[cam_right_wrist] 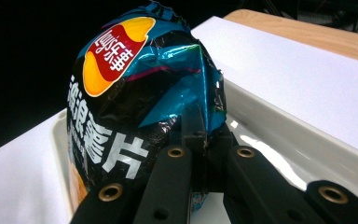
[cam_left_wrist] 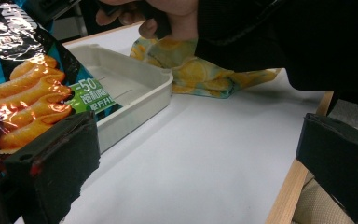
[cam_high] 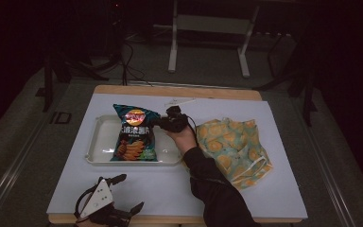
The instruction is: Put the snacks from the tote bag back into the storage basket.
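Note:
A teal and black chip bag (cam_high: 133,135) lies in a white tray (cam_high: 99,137) on the white table cover. My right gripper (cam_high: 155,122), held in a hand with a dark sleeve, is shut on the bag's upper right edge. In the right gripper view the jaws pinch the crinkled foil of the bag (cam_right_wrist: 135,93) at the right gripper (cam_right_wrist: 200,135), over the tray (cam_right_wrist: 279,135). My left gripper (cam_high: 131,192) rests near the table's front left edge. Its jaws stand wide apart, and the left gripper (cam_left_wrist: 196,168) has nothing between them. The bag (cam_left_wrist: 28,93) lies just beyond its left jaw.
A yellow and green patterned cloth (cam_high: 236,146) lies crumpled to the right of the tray, also visible as cloth (cam_left_wrist: 200,70) behind the tray (cam_left_wrist: 135,88). The wooden table edge (cam_left_wrist: 289,191) runs close by the left gripper. A metal frame (cam_high: 208,28) stands on the floor behind the table.

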Motion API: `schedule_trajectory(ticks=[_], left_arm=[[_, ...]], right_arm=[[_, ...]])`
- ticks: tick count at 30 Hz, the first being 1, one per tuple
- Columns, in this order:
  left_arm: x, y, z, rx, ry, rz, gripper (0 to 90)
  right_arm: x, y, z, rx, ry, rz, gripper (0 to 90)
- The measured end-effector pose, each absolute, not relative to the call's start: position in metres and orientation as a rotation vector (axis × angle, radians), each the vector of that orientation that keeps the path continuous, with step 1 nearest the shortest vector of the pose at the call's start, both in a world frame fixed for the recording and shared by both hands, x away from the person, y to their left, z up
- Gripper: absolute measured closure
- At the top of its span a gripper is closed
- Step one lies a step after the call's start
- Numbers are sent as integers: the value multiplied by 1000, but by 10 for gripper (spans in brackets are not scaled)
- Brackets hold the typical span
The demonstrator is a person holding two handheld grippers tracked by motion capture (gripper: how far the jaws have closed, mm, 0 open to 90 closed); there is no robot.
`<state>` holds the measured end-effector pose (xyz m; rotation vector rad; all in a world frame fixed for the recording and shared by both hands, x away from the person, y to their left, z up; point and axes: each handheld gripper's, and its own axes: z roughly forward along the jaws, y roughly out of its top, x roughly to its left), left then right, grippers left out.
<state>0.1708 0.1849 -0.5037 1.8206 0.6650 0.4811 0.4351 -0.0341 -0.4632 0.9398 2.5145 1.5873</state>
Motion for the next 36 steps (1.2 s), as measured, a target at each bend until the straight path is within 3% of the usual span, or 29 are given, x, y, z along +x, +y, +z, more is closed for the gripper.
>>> schedule_trajectory(ticks=[2,7,16,27,28,36], left_arm=[[171,185,-504,1821,664,479,1],[171,185,-504,1820,662,478,1],[171,185,-504,1820,662,479,1],[172,184,-504,1821,668,480,1],[172,184,-504,1821,668,480,1],[173,183,-504,1825,670,480,1]], right_arm=[[438,-32,-463,956,2516,1563,890],[440,-31,-461,997,2509,1504,758],[437,-41,-442,962,2489,1443,665],[423,-75,-408,862,2455,1440,455],[421,-82,-405,854,2455,1447,403],[415,-109,-397,888,2430,1464,268]])
